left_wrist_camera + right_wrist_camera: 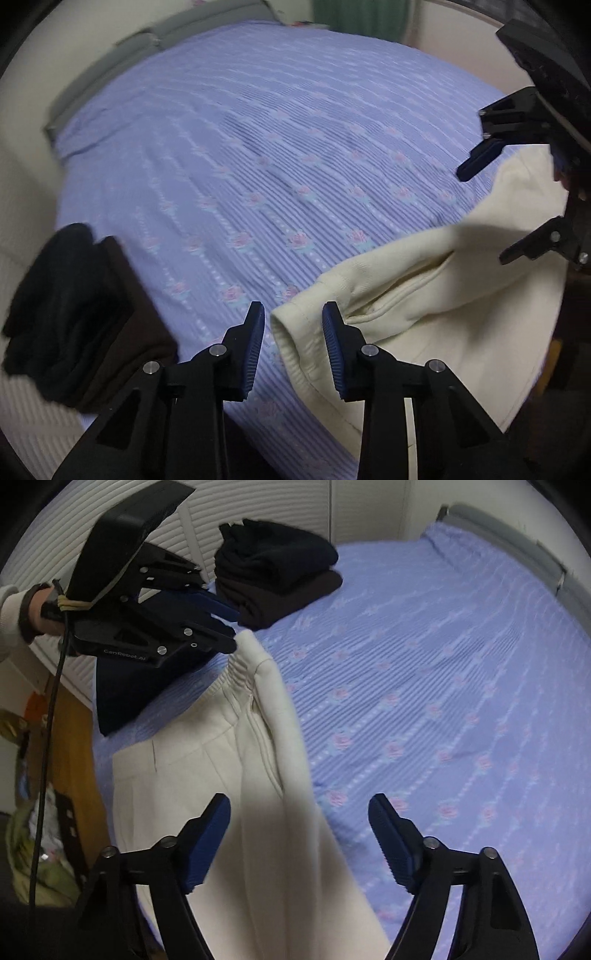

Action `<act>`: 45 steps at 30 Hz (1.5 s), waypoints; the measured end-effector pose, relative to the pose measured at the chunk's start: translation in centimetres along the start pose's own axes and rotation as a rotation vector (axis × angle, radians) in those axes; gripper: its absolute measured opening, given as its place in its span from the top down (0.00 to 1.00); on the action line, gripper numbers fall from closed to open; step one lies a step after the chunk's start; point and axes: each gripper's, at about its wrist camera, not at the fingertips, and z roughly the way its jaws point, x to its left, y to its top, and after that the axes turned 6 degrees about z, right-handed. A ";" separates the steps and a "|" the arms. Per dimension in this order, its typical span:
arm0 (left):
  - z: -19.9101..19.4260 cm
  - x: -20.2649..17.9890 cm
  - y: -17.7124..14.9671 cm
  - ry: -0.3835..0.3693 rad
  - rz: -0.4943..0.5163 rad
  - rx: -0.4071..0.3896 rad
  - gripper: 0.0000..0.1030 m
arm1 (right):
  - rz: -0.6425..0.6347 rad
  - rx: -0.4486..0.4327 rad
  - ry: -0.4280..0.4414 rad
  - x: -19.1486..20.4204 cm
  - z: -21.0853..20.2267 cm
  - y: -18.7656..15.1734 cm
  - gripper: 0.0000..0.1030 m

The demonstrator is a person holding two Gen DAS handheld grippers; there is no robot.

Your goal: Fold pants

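Soft, dim indoor light washes both fisheye views, and the lavender bedspread (258, 166) reads smeared and streaky, its flower print blurred, while the black gripper frames close to the lens stay fairly crisp. Strong barrel distortion bends the bed's edges into curves and a dark vignette rings each picture, with the stack of dark clothes (277, 572) sinking into near-featureless black. A soft grey shadow falls across the cream pants (266, 738) low in the right wrist view, there is no harsh glare anywhere, and the light's source cannot be told.
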 end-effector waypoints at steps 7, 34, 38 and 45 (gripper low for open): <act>1.9 1.7 0.8 -0.174 0.096 -0.014 0.67 | 0.037 0.112 0.054 -0.7 4.1 0.0 0.46; 2.8 1.2 0.3 -0.311 0.196 0.100 0.89 | 0.025 0.158 0.108 -2.1 5.8 -0.3 0.92; -0.8 -0.7 -1.5 -0.245 0.208 0.065 0.90 | -0.028 0.106 0.070 0.1 3.3 -0.4 0.93; -6.3 -4.8 -6.6 -0.174 0.196 0.049 0.90 | -0.132 0.030 0.021 6.3 -1.4 -2.1 0.93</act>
